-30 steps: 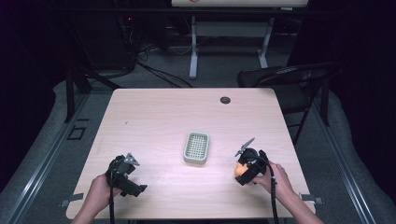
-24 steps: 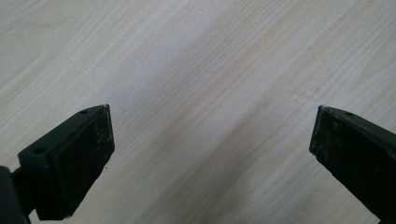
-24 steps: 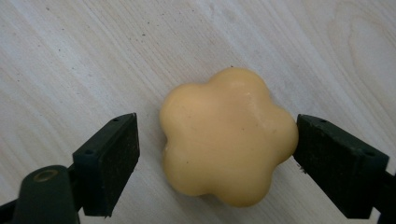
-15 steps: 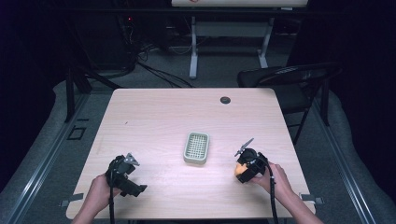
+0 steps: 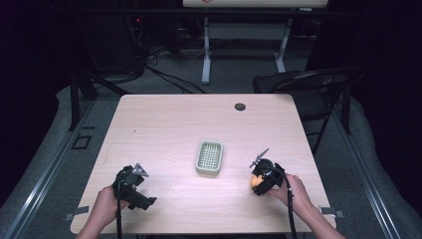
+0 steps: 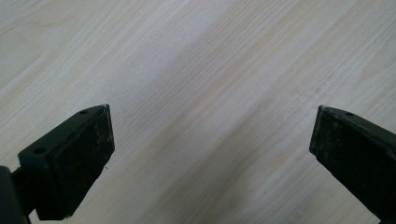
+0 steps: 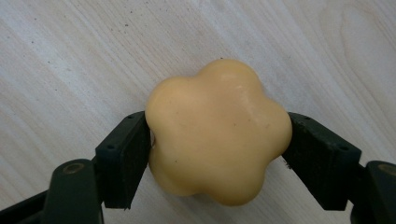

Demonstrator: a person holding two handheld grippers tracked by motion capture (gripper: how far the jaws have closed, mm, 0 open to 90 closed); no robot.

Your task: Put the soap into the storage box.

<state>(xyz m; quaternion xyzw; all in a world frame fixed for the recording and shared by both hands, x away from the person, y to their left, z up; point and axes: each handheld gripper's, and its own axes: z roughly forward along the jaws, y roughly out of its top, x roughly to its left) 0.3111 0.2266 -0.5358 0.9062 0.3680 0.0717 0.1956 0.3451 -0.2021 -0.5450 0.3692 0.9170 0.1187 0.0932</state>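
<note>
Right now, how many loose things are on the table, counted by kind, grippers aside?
Flower-shaped yellow soap: 1, clamped in the right gripper
Pale green soap dish: 1
Dark round disc near the far edge: 1
Total: 3

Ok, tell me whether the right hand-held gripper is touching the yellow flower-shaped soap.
Touching. The right gripper view shows the right hand-held gripper with both black jaws pressed against the yellow flower-shaped soap.
</note>
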